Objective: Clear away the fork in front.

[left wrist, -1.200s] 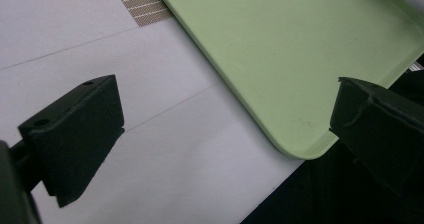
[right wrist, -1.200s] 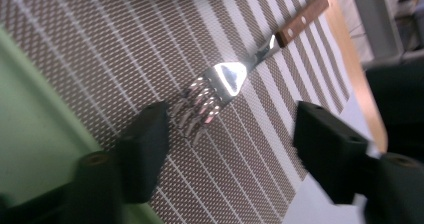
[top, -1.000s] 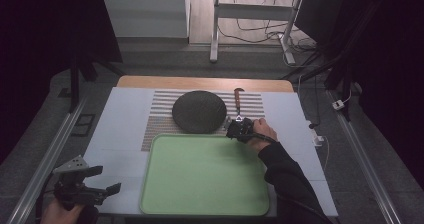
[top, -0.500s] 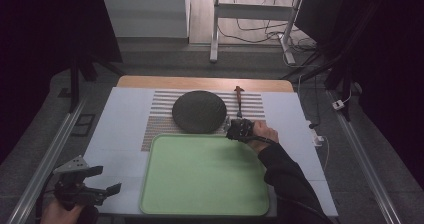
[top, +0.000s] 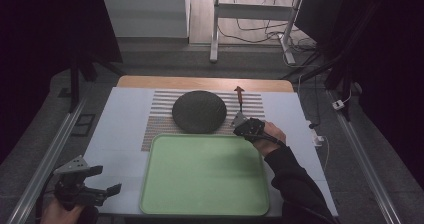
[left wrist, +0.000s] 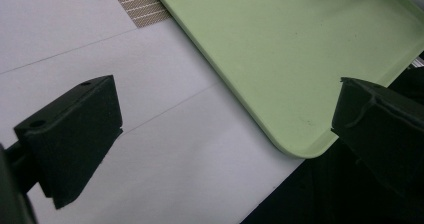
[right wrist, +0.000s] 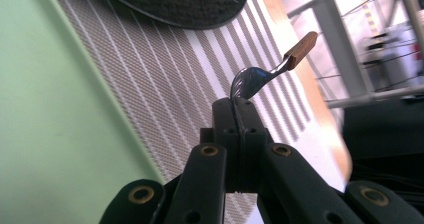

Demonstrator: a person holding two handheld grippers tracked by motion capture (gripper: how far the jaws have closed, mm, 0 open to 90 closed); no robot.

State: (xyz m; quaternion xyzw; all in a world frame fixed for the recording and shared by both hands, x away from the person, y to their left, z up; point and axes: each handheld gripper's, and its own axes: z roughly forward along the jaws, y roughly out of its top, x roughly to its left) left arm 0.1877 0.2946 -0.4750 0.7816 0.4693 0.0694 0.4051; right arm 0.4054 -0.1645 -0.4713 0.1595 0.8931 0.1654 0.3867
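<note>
My left gripper (top: 107, 191) hung at the near left corner of the table (top: 125, 134), its jaws spread wide with nothing between them; in the left gripper view they framed bare white surface and the near left corner of the green tray (left wrist: 300, 59). The tray lay flat at the near middle of the table. Just beyond it a striped mat (top: 160, 121) carried a dark round plate (top: 198, 111). To the right of the plate, my right gripper (top: 239, 120) had its jaws pressed together, pinching the metal head of a fork (right wrist: 250, 81). The fork was over the mat's right part, its wooden handle (right wrist: 300, 49) pointing away from me toward the table's far edge.
</note>
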